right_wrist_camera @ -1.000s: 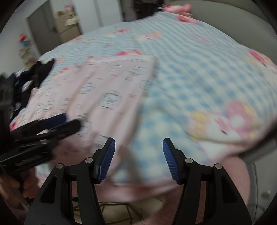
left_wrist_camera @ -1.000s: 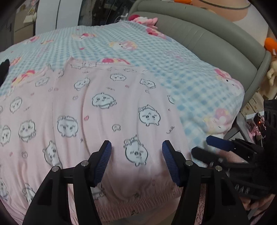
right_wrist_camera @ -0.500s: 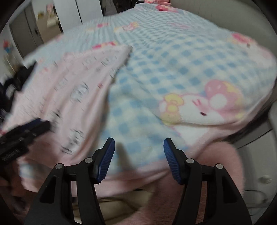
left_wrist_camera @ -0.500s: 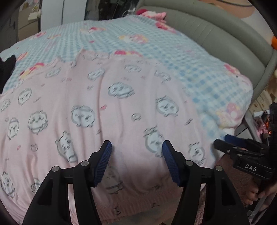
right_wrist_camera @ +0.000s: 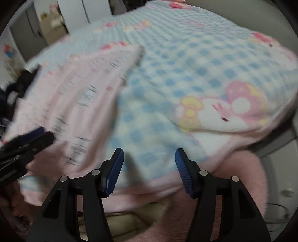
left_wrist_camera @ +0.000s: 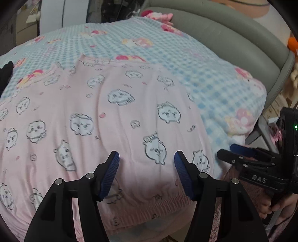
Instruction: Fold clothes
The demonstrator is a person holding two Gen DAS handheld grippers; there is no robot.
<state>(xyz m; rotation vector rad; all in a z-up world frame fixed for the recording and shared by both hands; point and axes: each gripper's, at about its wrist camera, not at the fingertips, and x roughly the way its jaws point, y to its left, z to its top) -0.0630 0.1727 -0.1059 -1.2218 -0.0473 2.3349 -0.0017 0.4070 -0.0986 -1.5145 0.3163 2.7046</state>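
Note:
A pink garment [left_wrist_camera: 111,111] printed with cartoon faces lies spread flat on a blue-checked blanket [left_wrist_camera: 214,83]. Its gathered hem runs along the near edge. My left gripper [left_wrist_camera: 147,160] hovers open just above that hem, with nothing pinched between its pads. To its right, off the garment's corner, is my right gripper [left_wrist_camera: 226,150], held in a person's hand. In the blurred right wrist view, my right gripper [right_wrist_camera: 149,154] stands open over the blanket [right_wrist_camera: 186,65] near its front edge. There the garment [right_wrist_camera: 83,93] lies to the left, with the left gripper [right_wrist_camera: 41,134] at its corner.
A grey padded headboard [left_wrist_camera: 232,37] curves round the far right of the bed. Dark clothes [right_wrist_camera: 24,82] are piled at the left edge. A pink plush toy [left_wrist_camera: 158,15] lies at the far end. Fuzzy pink fabric [right_wrist_camera: 242,176] hangs below the blanket's front edge.
My right gripper has shifted to the right, from beside the garment's corner to over the checked blanket. The left gripper is back over the hem. Both stay open.

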